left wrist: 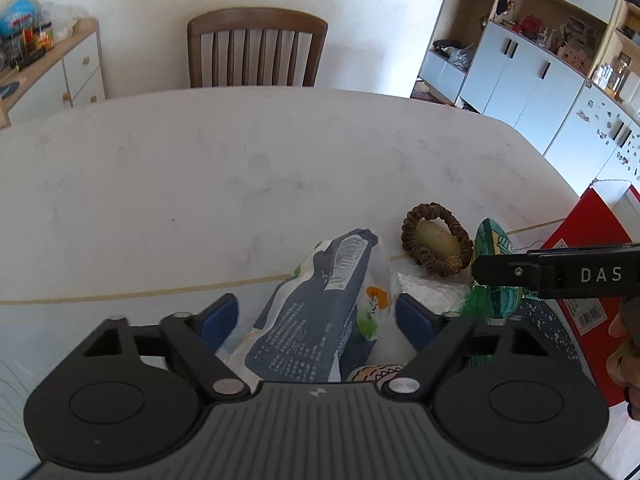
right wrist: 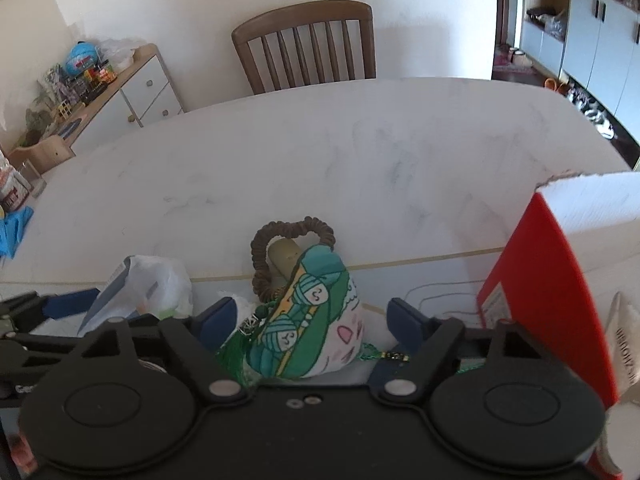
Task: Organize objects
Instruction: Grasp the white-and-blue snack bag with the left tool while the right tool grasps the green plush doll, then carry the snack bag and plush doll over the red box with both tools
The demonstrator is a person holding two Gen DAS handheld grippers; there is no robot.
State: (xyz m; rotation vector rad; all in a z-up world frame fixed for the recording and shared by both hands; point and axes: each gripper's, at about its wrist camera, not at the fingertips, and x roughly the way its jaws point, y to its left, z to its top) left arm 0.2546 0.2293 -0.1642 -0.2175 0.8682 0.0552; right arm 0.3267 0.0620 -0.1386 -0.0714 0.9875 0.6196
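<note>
**Both grippers poised over the pile, nothing sorted yet**

The left gripper [left wrist: 316, 316] straddles the dark printed packet [left wrist: 316, 320]; its blue pads [left wrist: 218, 316] stand off either side, so the jaws are released around the packet, not pressing it. The right gripper [right wrist: 310, 320] does the same over the green cartoon pouch [right wrist: 308, 320]: pads clear of the fabric on both sides, nothing grasped. In the left view the right gripper's finger reaches in just above the pouch.

Taking the pouch as landmark: the packet lies just left of it, partly wrapped in clear plastic. Just behind the pouch sits a brown scrunchie [left wrist: 436, 240] ringed around a pale oval thing [left wrist: 436, 236]. A crumpled clear wrapper [left wrist: 428, 292] lies between packet and pouch. To the right of the pouch stands a red box [right wrist: 548, 292], near but seemingly apart. All rest on the near edge of the white table [left wrist: 200, 180]; a chair [left wrist: 256, 48] stands at the far side.

As a judgement, the organizing has barely begun: the items are still heaped together, none is lifted, and both grasps remain to be closed.
</note>
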